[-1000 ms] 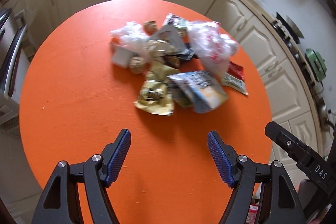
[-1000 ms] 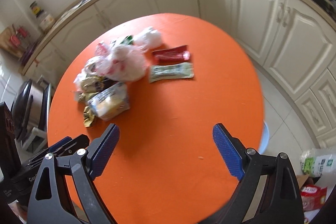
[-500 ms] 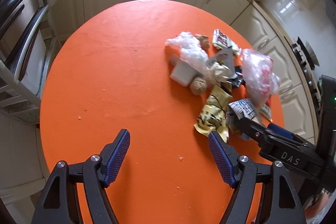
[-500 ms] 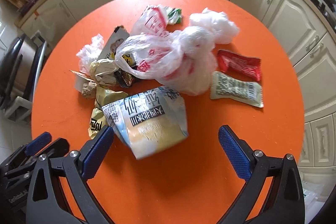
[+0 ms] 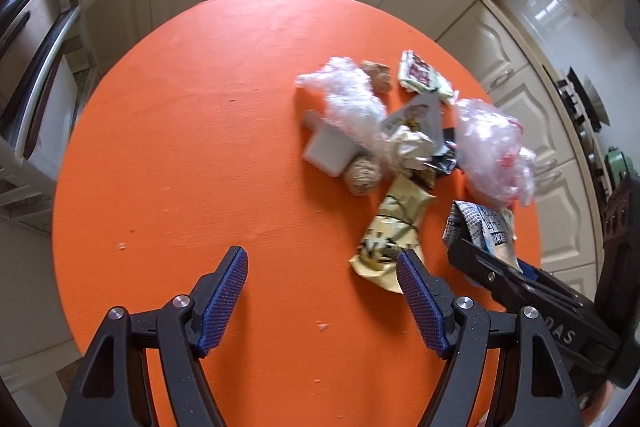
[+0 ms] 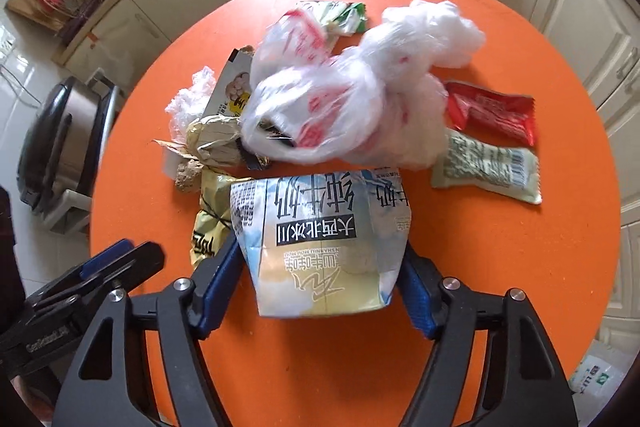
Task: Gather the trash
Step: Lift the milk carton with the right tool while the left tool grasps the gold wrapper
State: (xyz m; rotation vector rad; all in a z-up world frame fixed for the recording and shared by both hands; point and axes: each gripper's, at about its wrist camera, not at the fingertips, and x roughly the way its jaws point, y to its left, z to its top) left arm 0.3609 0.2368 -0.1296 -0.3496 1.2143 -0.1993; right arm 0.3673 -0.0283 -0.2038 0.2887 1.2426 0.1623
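Right tongs [image 6: 322, 267]: jaws spread wide on either side of the milk pouch [image 6: 320, 239]; both blue pads sit at or just beside the pouch's side edges; whether they already press on it cannot be told, and nothing appears lifted. The pouch lies flat near the near edge of the orange desk [image 6: 500, 267], its far end just beside the white plastic bag [image 6: 344, 107] and its left side over the yellow wrapper [image 6: 210, 223].

Left tongs [image 5: 322, 291]: jaws wide open, holding nothing, above bare desk near its near edge; the right-hand pad stands just beside the yellow wrapper [image 5: 394, 227].

Probable faults:

- Slip: the pouch looks like a limp, glossy film; closing on its side edges will likely buckle it rather than grip it, and it may slide out on lifting.
- Double pick: the left pad of the right tongs is close to the yellow wrapper; it may be caught and dragged with the pouch.
- Scatter: dragging the pouch could disturb the plastic bag and push the green packet [image 6: 486, 171] or red packet [image 6: 492, 113] toward the right edge of the desk.
- Collision: the two tongs work near each other at the near edge; either could strike the other.
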